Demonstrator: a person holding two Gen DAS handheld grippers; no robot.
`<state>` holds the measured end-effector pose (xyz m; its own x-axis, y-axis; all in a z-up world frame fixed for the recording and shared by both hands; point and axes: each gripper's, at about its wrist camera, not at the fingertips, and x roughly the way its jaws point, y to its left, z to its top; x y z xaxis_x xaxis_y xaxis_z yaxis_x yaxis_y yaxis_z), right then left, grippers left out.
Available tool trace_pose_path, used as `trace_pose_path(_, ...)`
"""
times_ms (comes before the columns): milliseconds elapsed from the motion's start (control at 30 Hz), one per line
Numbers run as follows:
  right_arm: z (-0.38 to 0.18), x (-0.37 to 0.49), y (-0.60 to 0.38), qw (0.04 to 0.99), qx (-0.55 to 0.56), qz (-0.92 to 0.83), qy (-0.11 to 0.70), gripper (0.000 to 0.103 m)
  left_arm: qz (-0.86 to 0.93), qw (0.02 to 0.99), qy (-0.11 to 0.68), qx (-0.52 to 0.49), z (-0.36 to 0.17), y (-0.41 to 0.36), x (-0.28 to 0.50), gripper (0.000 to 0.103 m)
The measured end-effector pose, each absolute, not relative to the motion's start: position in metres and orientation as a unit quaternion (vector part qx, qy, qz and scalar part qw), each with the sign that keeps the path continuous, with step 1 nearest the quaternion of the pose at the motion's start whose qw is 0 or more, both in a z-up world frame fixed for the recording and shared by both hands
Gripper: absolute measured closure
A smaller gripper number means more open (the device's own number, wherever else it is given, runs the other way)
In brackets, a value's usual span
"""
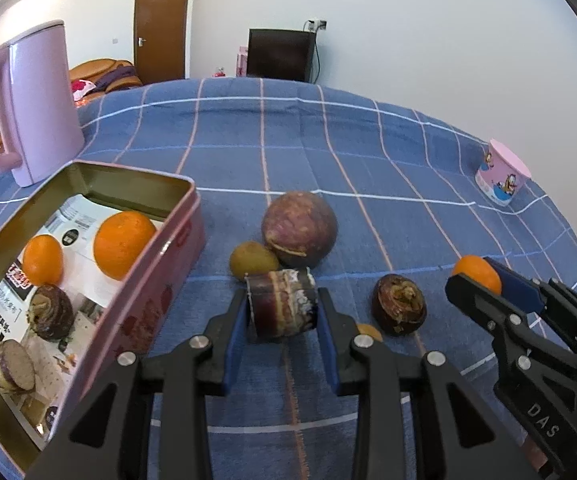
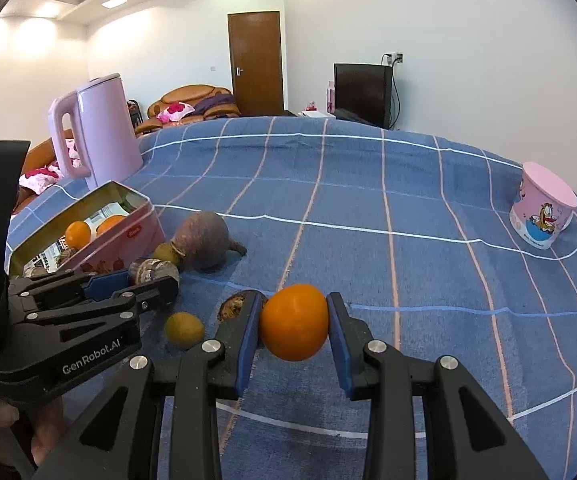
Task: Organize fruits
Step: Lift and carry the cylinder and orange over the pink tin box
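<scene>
Both grippers are loaded for the tin (image 1: 192,216) at the left, I'd guess: left gripper (image 1: 282,312) clamped on a cane chunk (image 1: 281,304), right gripper (image 2: 294,330) squeezing an orange (image 2: 294,322), while loose fruit sits on the blue cloth (image 1: 328,140) just beside it.

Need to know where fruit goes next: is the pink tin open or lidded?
Open. The pink tin has no lid on; two oranges lie visibly inside on printed paper.

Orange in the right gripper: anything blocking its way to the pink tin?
Yes. The left gripper, shut on a sugarcane piece, sits between the orange and the pink tin.
</scene>
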<state>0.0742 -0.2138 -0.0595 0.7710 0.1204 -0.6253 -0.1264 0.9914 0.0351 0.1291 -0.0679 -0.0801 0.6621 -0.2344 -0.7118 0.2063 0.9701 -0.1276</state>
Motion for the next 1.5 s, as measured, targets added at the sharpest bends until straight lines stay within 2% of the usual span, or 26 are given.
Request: trace_pose_path(1500, -0.038, 0.040, -0.220, 0.969, 0.008, 0.087, 0.230, 0.068, -0.067, 0.956, 0.286, 0.006, -0.055, -0.066, 0.097, 0.069)
